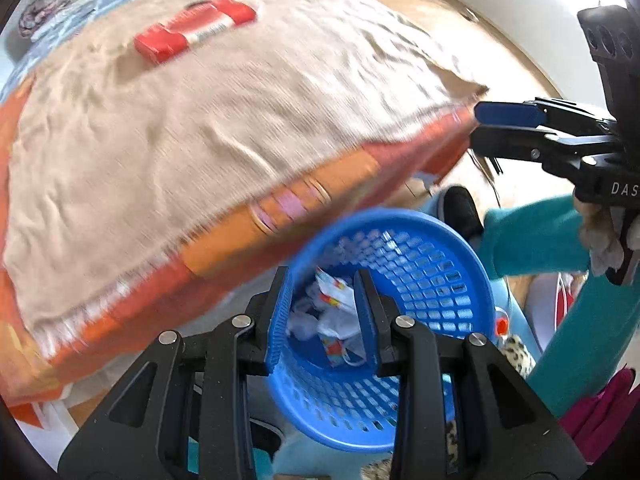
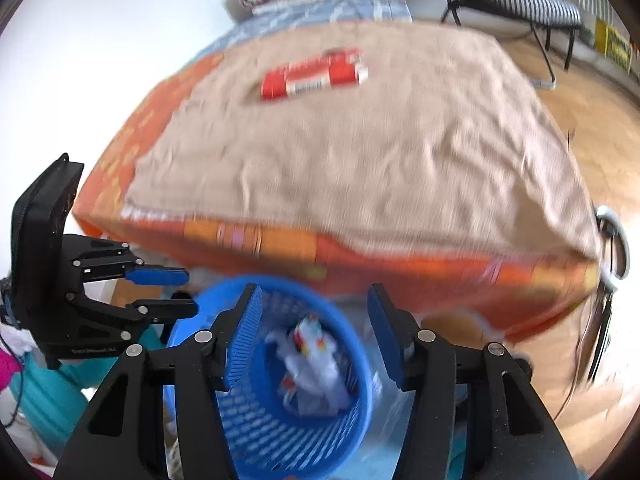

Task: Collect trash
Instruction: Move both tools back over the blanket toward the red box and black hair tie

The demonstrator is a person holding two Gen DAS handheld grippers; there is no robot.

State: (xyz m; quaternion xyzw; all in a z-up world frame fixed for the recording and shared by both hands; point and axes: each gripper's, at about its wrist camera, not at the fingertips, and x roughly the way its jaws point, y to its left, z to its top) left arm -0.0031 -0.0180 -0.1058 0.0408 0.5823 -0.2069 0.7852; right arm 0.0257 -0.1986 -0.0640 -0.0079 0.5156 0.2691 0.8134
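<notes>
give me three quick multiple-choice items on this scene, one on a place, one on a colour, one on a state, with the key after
1. Where does the red and white wrapper lie?
A. in the basket
B. on the beige cloth on the bed
C. on the floor

2. What colour is the mesh basket?
A. blue
B. green
C. white

3. How is the right claw?
A. shut on a wrapper
B. shut on the basket's rim
C. open and holding nothing

Key:
1 B, the wrapper sits on the beige cloth, far from both claws.
2 A, its rim and latticed wall are blue in both views.
3 C, its blue pads stand apart over the basket, with only the crumpled white trash seen between them down inside. The left claw is open too.
</notes>
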